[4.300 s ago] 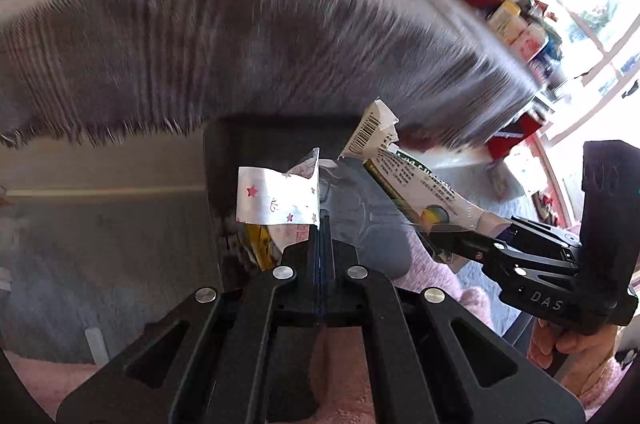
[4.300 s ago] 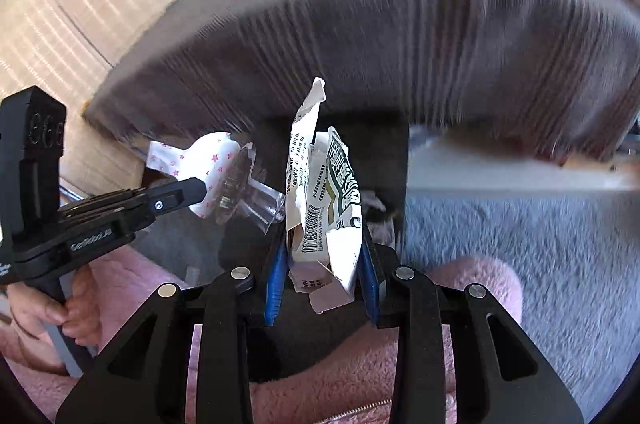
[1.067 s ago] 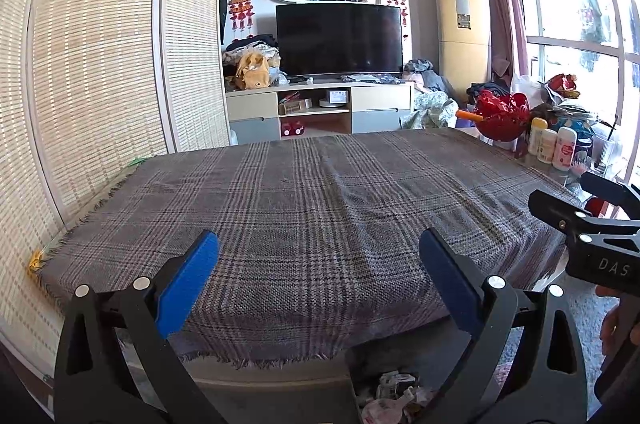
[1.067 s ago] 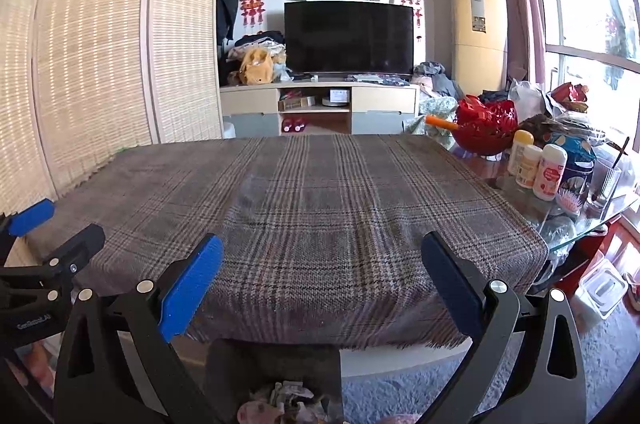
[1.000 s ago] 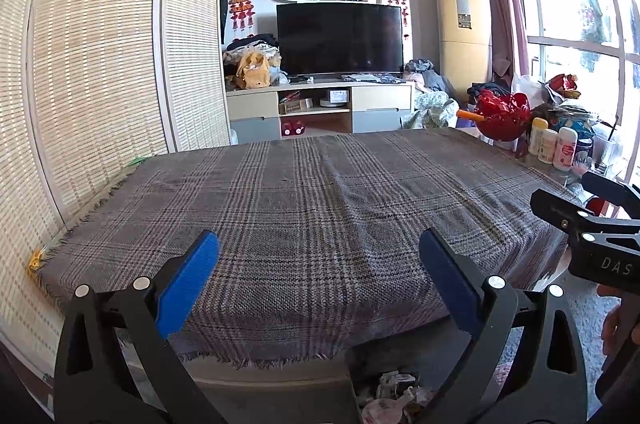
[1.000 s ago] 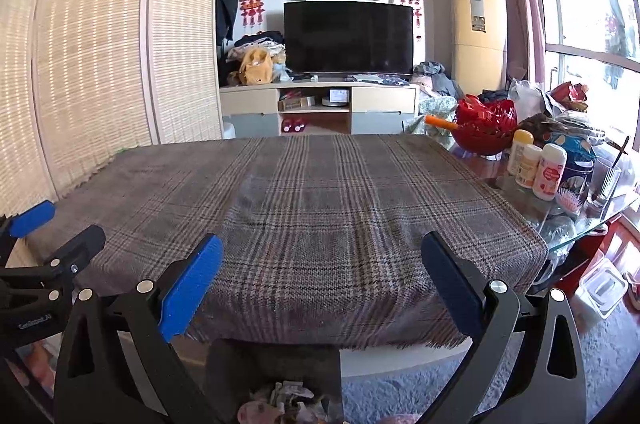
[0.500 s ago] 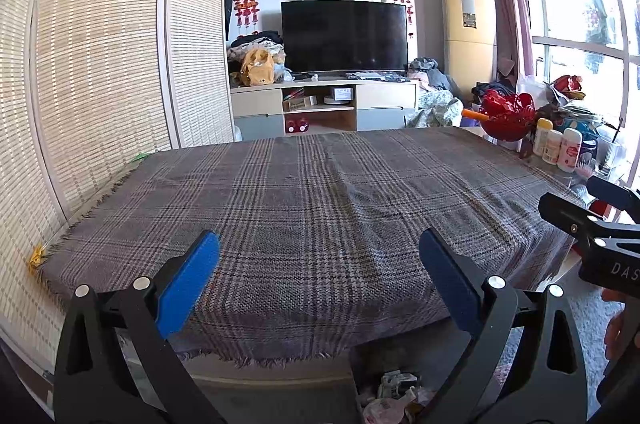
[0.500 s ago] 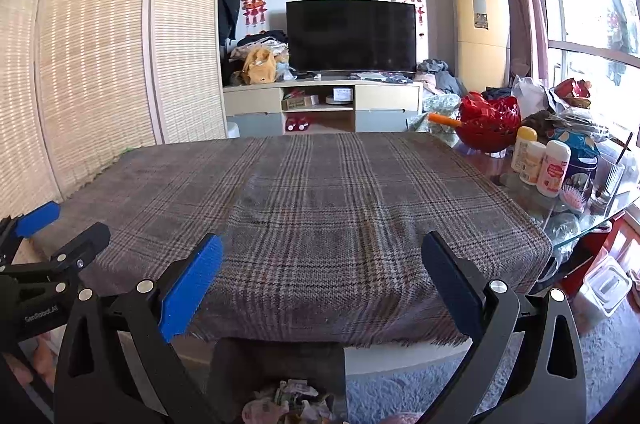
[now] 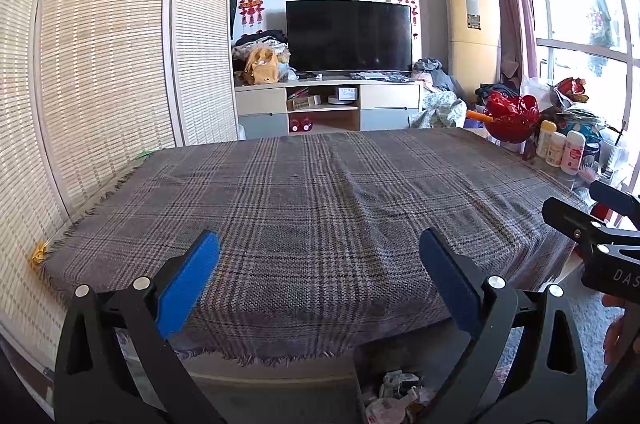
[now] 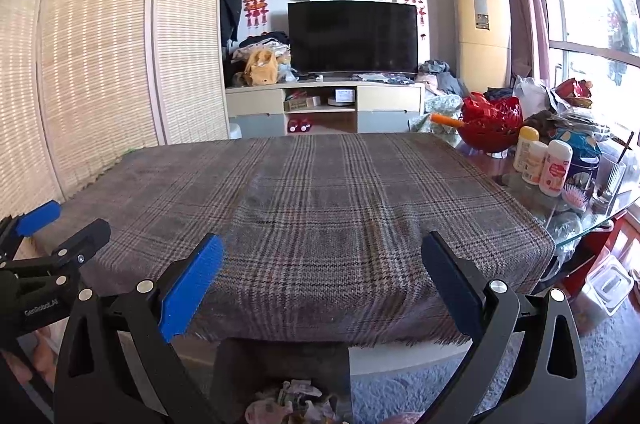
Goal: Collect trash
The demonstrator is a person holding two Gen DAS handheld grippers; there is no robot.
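Note:
My left gripper (image 9: pixel 320 260) is open and empty, held above the near edge of a table covered with a grey plaid cloth (image 9: pixel 312 192). My right gripper (image 10: pixel 322 262) is open and empty over the same edge. A dark bin (image 10: pixel 280 364) stands on the floor below the table edge, with crumpled wrappers and paper trash (image 10: pixel 296 404) inside. The trash also shows in the left wrist view (image 9: pixel 394 394). The right gripper shows at the right of the left view (image 9: pixel 592 240); the left gripper shows at the left of the right view (image 10: pixel 44 244).
The plaid cloth (image 10: pixel 340 200) carries no loose items. Bottles (image 10: pixel 554 166), a red bowl (image 10: pixel 490 124) and clutter stand on the glass table end at right. A TV (image 9: pixel 348 36) and cabinet are behind. A woven screen (image 9: pixel 100 64) stands at left.
Since 4.3 s ago both grippers let go of their wrappers into the bin and rose to face the table. Over the last second the views have only drifted slightly.

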